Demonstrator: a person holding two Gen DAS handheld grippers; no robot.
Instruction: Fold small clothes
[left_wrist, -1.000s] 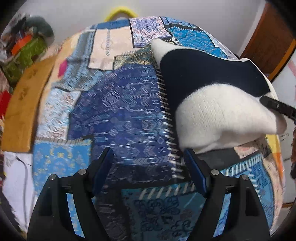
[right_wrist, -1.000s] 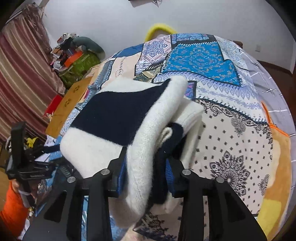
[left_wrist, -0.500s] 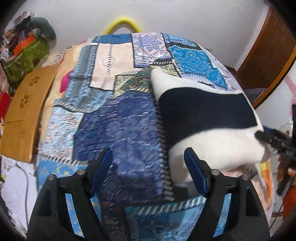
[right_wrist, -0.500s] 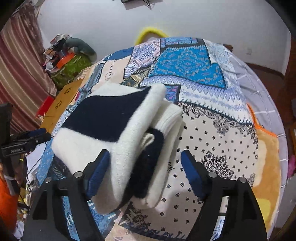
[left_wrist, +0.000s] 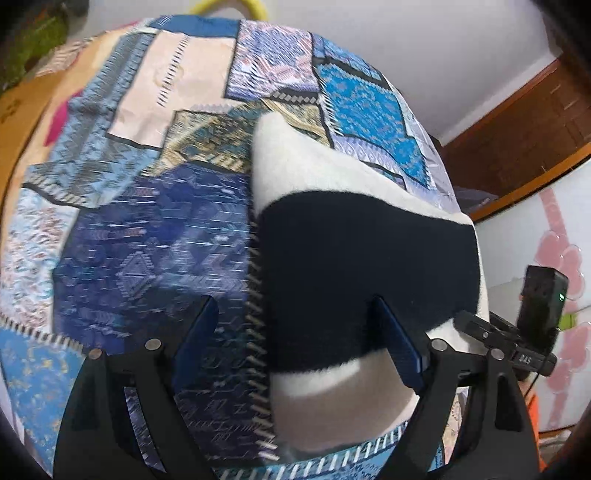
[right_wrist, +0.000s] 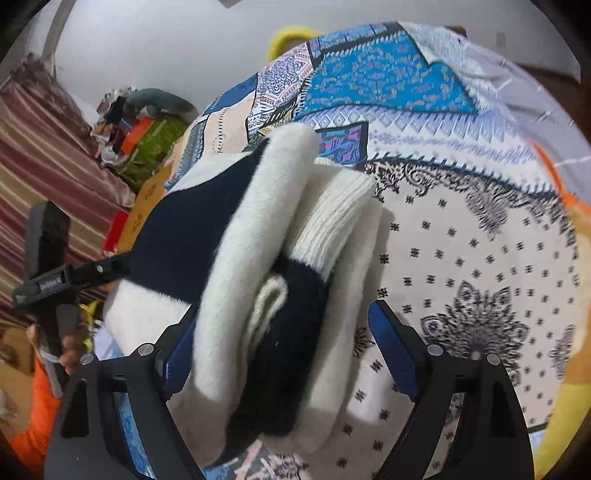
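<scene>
**A:** Well, where does the folded sweater (left_wrist: 354, 258) lie?

**B:** On the patchwork bedspread (left_wrist: 147, 240), toward its right side. Its left edge runs along a stitched seam in the left wrist view, and its far white corner points toward the far end of the bed.

**A:** And the left gripper (left_wrist: 295, 339)?

**B:** Spread wide, holding nothing. Its right finger overlaps the sweater's dark band in the picture; whether it touches, I cannot tell. The left finger is over bare blue cloth.

**A:** The right gripper (right_wrist: 284, 354)?

**B:** Also spread. The stacked folds of the sweater (right_wrist: 258, 277) sit between its fingers, white and navy layers edge-on; the left finger is close against the outer layer, the right finger stands apart from it.

**A:** Any room around it?

**B:** To the right, a wide stretch of white dotted bedspread (right_wrist: 480, 258). To the left, open blue patchwork as far as the wooden board (left_wrist: 22, 122) at the bed's left edge
</scene>
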